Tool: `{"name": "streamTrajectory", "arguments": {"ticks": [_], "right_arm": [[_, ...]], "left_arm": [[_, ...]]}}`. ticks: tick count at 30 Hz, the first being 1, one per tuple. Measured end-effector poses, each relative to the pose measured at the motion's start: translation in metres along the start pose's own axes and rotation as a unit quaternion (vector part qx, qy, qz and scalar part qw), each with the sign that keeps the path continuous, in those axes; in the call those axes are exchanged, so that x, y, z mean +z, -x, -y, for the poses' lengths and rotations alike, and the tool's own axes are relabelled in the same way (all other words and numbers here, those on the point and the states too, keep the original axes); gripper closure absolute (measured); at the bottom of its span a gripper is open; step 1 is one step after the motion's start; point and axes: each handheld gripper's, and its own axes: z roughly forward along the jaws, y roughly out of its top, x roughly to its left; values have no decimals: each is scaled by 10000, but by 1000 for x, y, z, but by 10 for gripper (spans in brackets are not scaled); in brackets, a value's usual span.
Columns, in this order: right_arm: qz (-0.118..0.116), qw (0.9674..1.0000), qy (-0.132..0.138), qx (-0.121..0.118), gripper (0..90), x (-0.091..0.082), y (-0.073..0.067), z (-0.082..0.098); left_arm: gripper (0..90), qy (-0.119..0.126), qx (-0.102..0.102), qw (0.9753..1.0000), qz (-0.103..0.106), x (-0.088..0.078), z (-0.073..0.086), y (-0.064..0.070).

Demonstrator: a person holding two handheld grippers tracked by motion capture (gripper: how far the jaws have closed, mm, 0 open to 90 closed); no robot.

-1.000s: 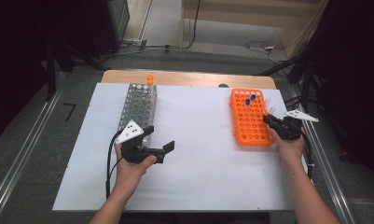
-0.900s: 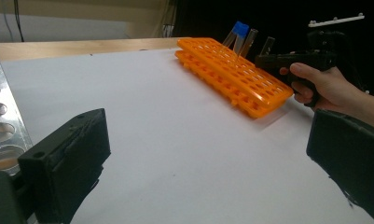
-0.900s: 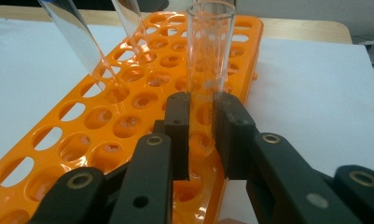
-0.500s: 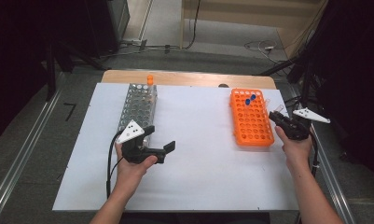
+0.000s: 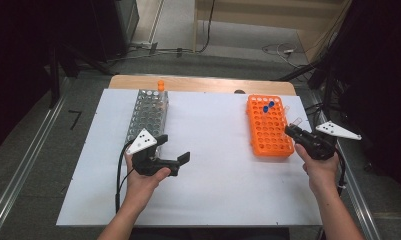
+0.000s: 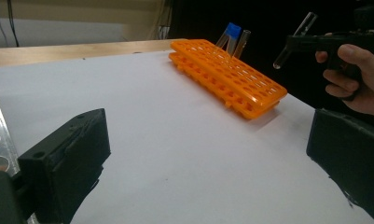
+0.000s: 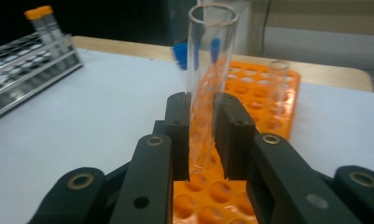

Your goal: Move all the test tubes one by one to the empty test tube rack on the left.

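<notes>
The glass test tube (image 7: 208, 88) is clamped between the jaws of my right gripper (image 7: 202, 140), lower centre of the right gripper view, standing nearly upright with its open mouth at the top of the frame. In the high view that gripper (image 5: 294, 131) sits at the right of the frame, just beside the right edge of the orange tube rack (image 5: 269, 127), with the tube (image 5: 294, 121) slanting up and away from the jaws. The left gripper view shows the same tube (image 6: 294, 39) at upper right, tilted, held off the bench above and to the right of the rack (image 6: 231, 77).

My left gripper (image 5: 174, 152) rests low at centre left of the high view, jaws spread wide with nothing between them, over the white bench (image 5: 213, 165).

Farther off, the orange rack carries blue-capped tubes (image 5: 268, 106) near its far end, and an uncapped tube (image 7: 279, 88) stands in it at the right of the right gripper view. The metal tube rack (image 5: 147, 112) lies at upper left of the high view, with an orange-capped tube (image 5: 160, 85) at its far end.
</notes>
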Motion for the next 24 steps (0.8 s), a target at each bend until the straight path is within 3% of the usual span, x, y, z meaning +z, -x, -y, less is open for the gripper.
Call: {"name": "streamTrajectory", "arguments": {"ticks": [14,24], "right_arm": [[-875,9955,-182,-311,739,0,-62,20],[-1421,9877,-319,-564,739,8,-99,27]], "left_arm": [[5,-52,176,9997,180,3,-2,11],[78,-131,348,9982,480,10,-1,26]]}}
